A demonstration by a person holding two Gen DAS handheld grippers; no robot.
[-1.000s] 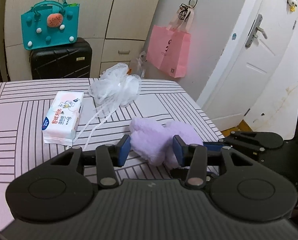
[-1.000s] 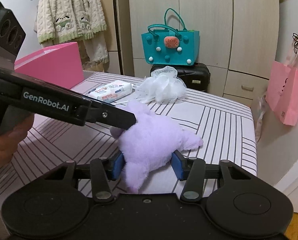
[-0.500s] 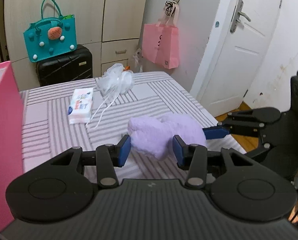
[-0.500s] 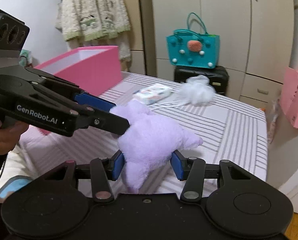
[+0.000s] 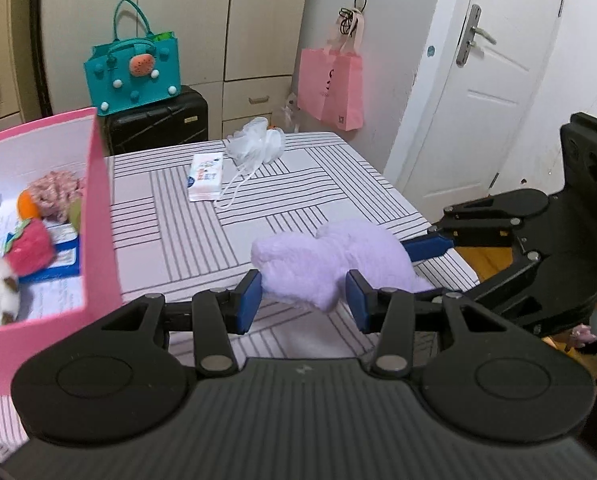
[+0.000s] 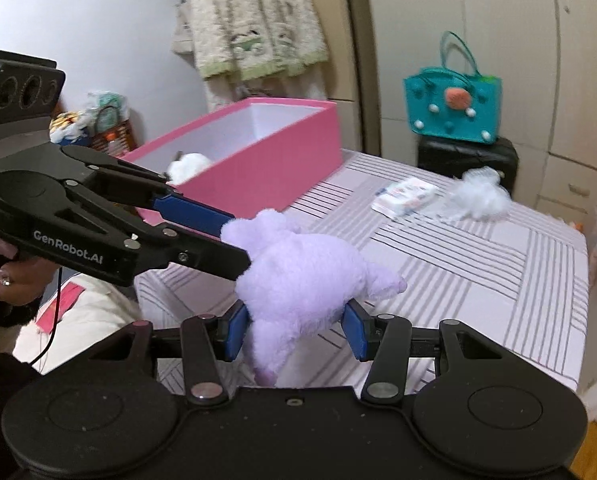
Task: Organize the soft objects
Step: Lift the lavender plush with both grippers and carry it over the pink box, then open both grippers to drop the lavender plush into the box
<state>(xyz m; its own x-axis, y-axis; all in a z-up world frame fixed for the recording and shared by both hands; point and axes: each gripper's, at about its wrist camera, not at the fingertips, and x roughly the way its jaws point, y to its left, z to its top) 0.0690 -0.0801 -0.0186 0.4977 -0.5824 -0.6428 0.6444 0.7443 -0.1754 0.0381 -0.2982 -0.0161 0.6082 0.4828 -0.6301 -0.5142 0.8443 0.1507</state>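
Note:
A purple plush toy (image 5: pixel 330 264) hangs in the air above the striped table, held from both sides. My left gripper (image 5: pixel 303 306) is shut on its near end, and my right gripper (image 6: pixel 294 330) is shut on its other end (image 6: pixel 298 280). The pink box (image 5: pixel 98 216) stands at the left with several soft toys inside; in the right wrist view it (image 6: pixel 258 156) lies behind the plush. A white mesh pouf (image 5: pixel 256 142) and a tissue pack (image 5: pixel 205 176) lie at the table's far side.
The striped table (image 5: pixel 298 184) ends close to the white door (image 5: pixel 494 92) on the right. A teal bag (image 5: pixel 134 74) sits on a black suitcase (image 5: pixel 158 124) behind the table. A pink paper bag (image 5: pixel 332 84) hangs on the wall.
Both grippers have lifted the purple plush off the table and carried it left toward the pink box, which has come into the left wrist view.

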